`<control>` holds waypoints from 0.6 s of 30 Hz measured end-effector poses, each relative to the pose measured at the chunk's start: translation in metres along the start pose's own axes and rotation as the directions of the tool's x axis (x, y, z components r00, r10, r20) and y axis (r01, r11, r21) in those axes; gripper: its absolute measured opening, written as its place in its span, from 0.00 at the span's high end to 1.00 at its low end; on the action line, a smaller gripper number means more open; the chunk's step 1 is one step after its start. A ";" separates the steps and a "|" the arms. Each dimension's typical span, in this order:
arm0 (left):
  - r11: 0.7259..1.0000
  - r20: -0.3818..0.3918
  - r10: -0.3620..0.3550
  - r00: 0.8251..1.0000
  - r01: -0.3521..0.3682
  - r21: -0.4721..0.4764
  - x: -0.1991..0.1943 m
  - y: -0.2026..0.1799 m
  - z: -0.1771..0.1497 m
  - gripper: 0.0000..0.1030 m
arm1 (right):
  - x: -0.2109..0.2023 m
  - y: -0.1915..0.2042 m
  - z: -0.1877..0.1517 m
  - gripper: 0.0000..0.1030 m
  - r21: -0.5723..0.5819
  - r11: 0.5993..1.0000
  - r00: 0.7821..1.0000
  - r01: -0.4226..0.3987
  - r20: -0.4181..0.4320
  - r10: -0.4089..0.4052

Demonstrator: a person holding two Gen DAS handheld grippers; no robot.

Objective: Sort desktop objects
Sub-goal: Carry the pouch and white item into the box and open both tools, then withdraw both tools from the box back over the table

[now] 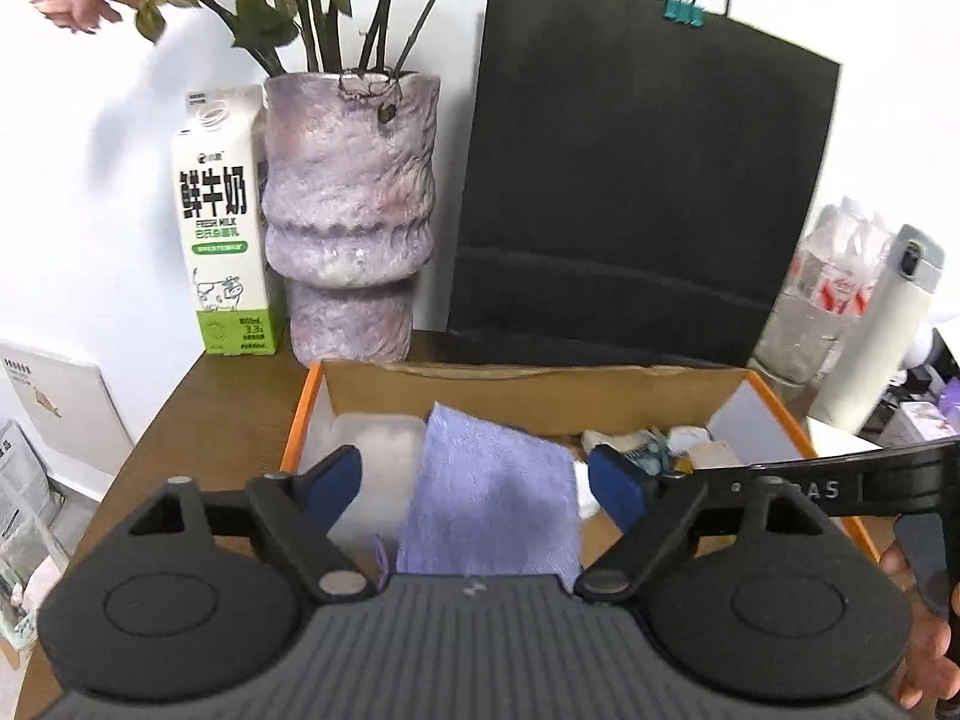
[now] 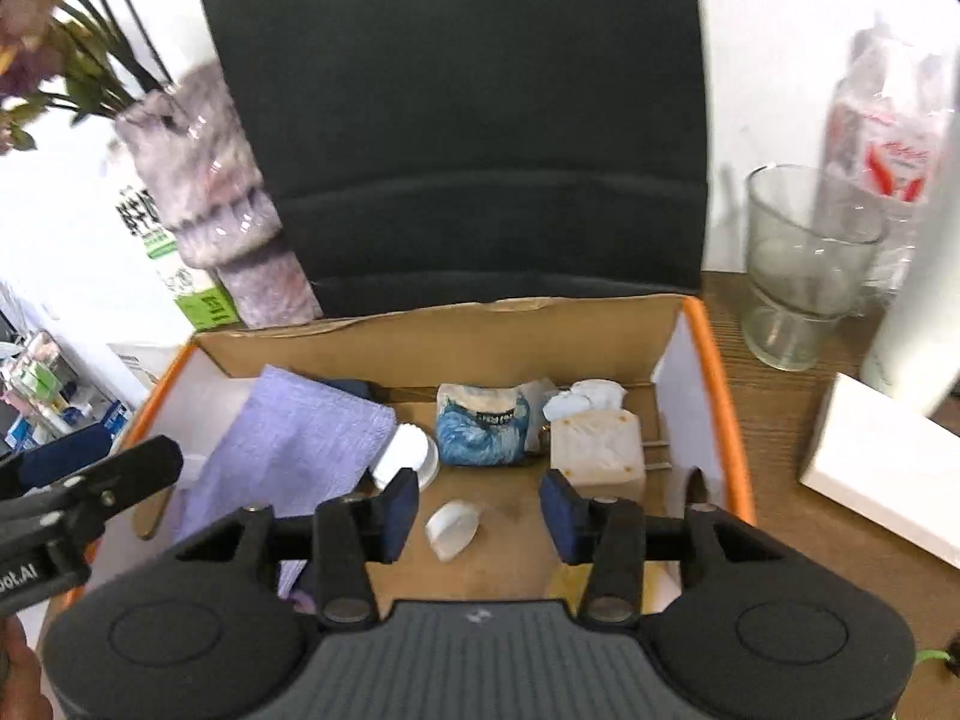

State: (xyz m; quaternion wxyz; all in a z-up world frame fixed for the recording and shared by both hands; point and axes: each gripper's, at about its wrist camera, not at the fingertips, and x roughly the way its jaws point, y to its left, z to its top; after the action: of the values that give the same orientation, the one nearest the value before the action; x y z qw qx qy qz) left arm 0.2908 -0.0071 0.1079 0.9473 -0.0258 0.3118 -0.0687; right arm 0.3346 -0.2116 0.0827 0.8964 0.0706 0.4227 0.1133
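Both hand-held grippers hover over an open orange-rimmed cardboard box (image 2: 717,360) on the brown tabletop (image 1: 198,414). The left hand-held gripper (image 1: 474,483) has its blue pads spread wide, and a lilac cloth (image 1: 489,498) lies in the box just below and between them, with no pad pressing on it. The right hand-held gripper (image 2: 480,507) stands with its jaws apart too, less widely, and holds nothing; a small white cap (image 2: 453,528) lies on the box floor directly between and just ahead of its fingertips. Just beyond its left finger sits a round white lid (image 2: 408,453) touching the edge of the cloth, and farther ahead lies a crumpled blue-and-white packet (image 2: 483,432). Ahead of its right finger is a cream-coloured block (image 2: 597,450), with a crumpled white tissue (image 2: 585,396) behind it. Beyond the box, past both hand-held grippers, a tall black paper bag (image 1: 636,192) stands against the white wall, a teal binder clip (image 1: 684,9) on its top edge. Left of the bag are a mottled purple vase (image 1: 351,210) with dried flowers and a green-and-white milk carton (image 1: 222,240). To the right of the right hand-held gripper, outside the box, stand an empty glass cup (image 2: 798,270), a clear plastic bottle (image 2: 882,138) with a red label, a white flask (image 1: 876,330) and a flat white box (image 2: 888,474).
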 end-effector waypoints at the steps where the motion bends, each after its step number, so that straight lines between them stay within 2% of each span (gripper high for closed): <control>1: 1.000 -0.002 -0.002 1.000 0.002 -0.002 -0.006 -0.002 -0.003 0.15 | -0.009 0.001 -0.004 0.49 -0.008 1.000 1.000 0.012 0.011 -0.011; 4: 1.000 -0.024 -0.013 1.000 0.013 0.001 -0.025 -0.010 -0.019 0.11 | -0.038 0.005 -0.024 0.45 -0.020 0.999 0.998 0.028 0.054 -0.027; 8: 0.999 -0.041 -0.035 0.999 0.035 -0.004 -0.054 -0.018 -0.045 0.08 | -0.073 0.013 -0.058 0.44 -0.053 0.996 0.993 0.073 0.097 -0.068; 13: 0.998 -0.037 -0.058 0.998 0.057 -0.019 -0.097 -0.028 -0.088 0.03 | -0.120 0.026 -0.116 0.33 -0.095 0.988 0.974 0.125 0.202 -0.104; 18: 0.999 -0.036 -0.053 0.998 0.053 -0.001 -0.135 -0.034 -0.139 0.02 | -0.161 0.030 -0.177 0.31 -0.106 0.986 0.961 0.130 0.258 -0.099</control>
State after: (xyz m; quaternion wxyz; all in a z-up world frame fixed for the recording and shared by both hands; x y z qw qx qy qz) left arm 0.0973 -0.0219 0.0787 0.9394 -0.0327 0.3281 -0.0942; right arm 0.0940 -0.2193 0.0968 0.9505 0.0050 0.3010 0.0770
